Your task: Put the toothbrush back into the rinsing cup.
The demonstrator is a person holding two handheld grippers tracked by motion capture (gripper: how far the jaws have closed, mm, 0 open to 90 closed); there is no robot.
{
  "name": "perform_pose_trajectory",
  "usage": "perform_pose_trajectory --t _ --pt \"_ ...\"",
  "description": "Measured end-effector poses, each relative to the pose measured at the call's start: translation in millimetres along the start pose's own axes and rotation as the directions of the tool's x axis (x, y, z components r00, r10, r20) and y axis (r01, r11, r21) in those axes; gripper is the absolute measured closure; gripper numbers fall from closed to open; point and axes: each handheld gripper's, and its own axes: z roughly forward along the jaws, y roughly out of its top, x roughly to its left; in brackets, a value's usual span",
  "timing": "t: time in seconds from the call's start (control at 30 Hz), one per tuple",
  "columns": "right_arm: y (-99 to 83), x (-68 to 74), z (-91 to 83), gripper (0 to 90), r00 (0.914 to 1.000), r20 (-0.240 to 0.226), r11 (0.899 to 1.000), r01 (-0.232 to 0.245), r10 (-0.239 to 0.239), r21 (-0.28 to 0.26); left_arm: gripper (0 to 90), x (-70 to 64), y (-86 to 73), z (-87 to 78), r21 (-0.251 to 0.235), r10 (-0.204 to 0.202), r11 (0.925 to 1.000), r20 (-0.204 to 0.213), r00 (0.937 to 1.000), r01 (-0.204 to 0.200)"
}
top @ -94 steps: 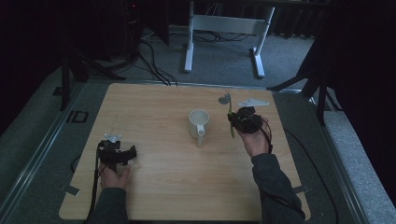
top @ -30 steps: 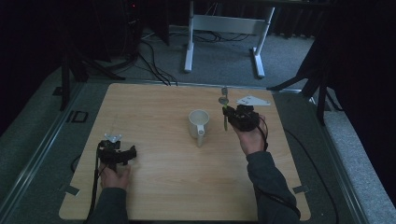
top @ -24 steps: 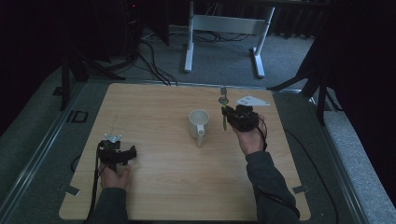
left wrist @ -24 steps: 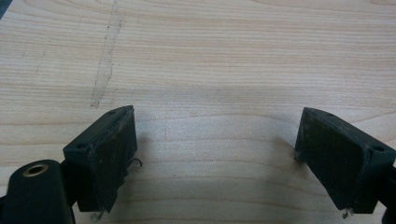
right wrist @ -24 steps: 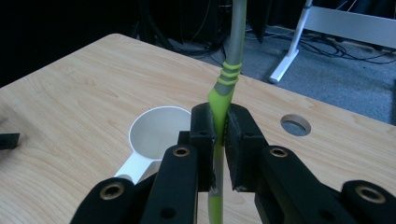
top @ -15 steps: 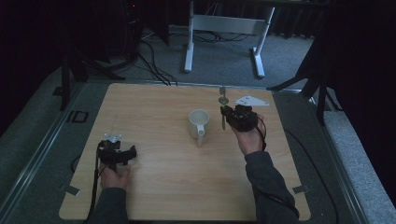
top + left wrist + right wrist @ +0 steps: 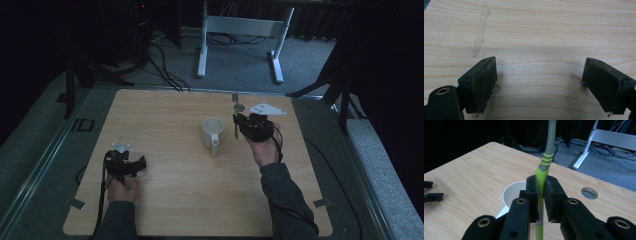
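Resting low at the near left of the pale wooden table [image 7: 165, 115], the left gripper [image 7: 131, 165] has its jaws spread wide with nothing between them; the right gripper [image 7: 242, 121] pinches a slim utensil just right of the mug.

From the left gripper view, the left gripper's two black jaws stand well apart over bare wood grain; near the table's middle stands a white ceramic mug [image 7: 212, 132], upright, its handle pointing toward the person; just beside it on the right, the right gripper, seen in its own view [image 7: 542, 192], has both jaws pressed onto the lime-green handle of a grey-stemmed utensil [image 7: 544, 167], which stands roughly upright, its grey working end [image 7: 235, 100] toward the far edge; its exact kind is too small to tell; a round cable hole [image 7: 589, 192] lies in the tabletop beyond.
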Motion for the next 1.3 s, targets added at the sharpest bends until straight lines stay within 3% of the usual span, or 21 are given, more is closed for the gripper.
perform_pose_trajectory --t 1.3 --pt "6.3 18.4 6.1 81.8 0.9982 -0.055 1.000 0.022 -0.024 -0.021 13.3 0.1 0.0 0.0 0.000 0.001 1.0000 0.000 1.0000 -0.001"
